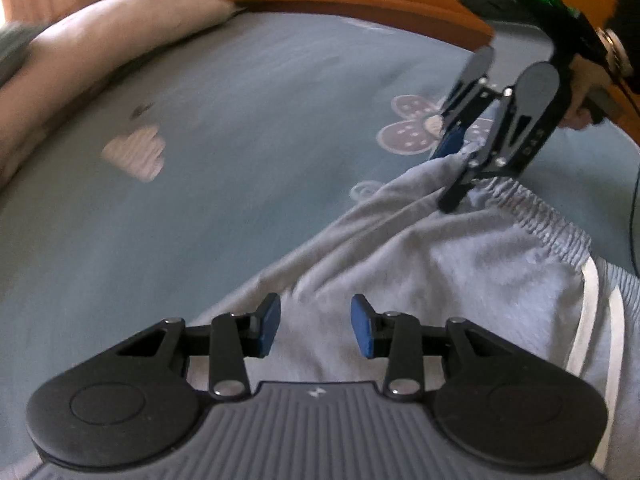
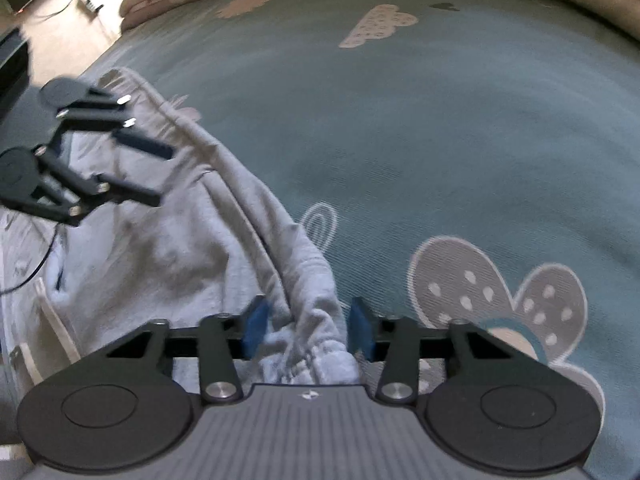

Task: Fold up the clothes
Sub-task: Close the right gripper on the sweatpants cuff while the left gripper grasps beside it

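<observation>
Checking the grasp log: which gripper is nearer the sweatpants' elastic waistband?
Right. The right gripper has bunched waistband fabric between its fingers; the left gripper hovers open above the grey sweatpants, away from it.

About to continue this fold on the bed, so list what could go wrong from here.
1. The right gripper has bunched waistband of the grey sweatpants between pads that look partly open; a pull might slip the cloth out.
2. The left gripper is open over the fabric, holding nothing, so the pants may drag unevenly across the bedsheet.
3. The fabric is already creased, so a fold could lock wrinkles in.
</observation>
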`<state>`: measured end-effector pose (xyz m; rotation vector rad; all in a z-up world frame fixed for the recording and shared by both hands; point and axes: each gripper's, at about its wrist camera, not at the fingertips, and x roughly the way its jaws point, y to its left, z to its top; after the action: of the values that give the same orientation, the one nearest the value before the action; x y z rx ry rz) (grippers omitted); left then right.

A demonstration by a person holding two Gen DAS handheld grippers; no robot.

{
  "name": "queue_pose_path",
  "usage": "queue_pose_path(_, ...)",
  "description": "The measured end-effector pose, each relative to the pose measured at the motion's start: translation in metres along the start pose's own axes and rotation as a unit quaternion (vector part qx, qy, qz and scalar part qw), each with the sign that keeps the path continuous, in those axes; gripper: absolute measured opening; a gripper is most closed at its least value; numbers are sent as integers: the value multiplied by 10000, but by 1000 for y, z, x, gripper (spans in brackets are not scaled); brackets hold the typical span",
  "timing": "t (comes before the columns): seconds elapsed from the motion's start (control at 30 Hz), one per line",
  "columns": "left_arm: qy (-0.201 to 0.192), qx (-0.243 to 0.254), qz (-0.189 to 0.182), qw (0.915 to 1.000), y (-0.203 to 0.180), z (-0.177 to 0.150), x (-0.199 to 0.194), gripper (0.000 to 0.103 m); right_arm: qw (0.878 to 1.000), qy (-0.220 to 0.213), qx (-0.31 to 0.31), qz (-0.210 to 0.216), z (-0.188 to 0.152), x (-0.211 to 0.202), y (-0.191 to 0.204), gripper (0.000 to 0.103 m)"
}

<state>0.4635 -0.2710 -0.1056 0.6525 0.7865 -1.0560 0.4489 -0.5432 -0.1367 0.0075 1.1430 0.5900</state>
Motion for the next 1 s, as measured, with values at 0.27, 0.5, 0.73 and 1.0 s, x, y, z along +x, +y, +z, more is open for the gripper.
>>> queue_pose_path(0.27,-132,1481,-704,9864,-25,43,28,55,9985,-266,-403,-265,3,-19,28,15)
queue_pose_path(0.5,239,3331,-1243,9343,-51,68,45,55,9926,-551,-1000,-418,-1,-52,60,13)
queue_pose_path(0.73,713,3963,-1920,8950,-73,82,46,12,9864,-541,-1505,-391,-10,-68,89,13)
queue_pose_path(1.0,397,3907,-1721,9034,-88,70,23,8,9763,-553,-1891,-892,-11,-72,99,48)
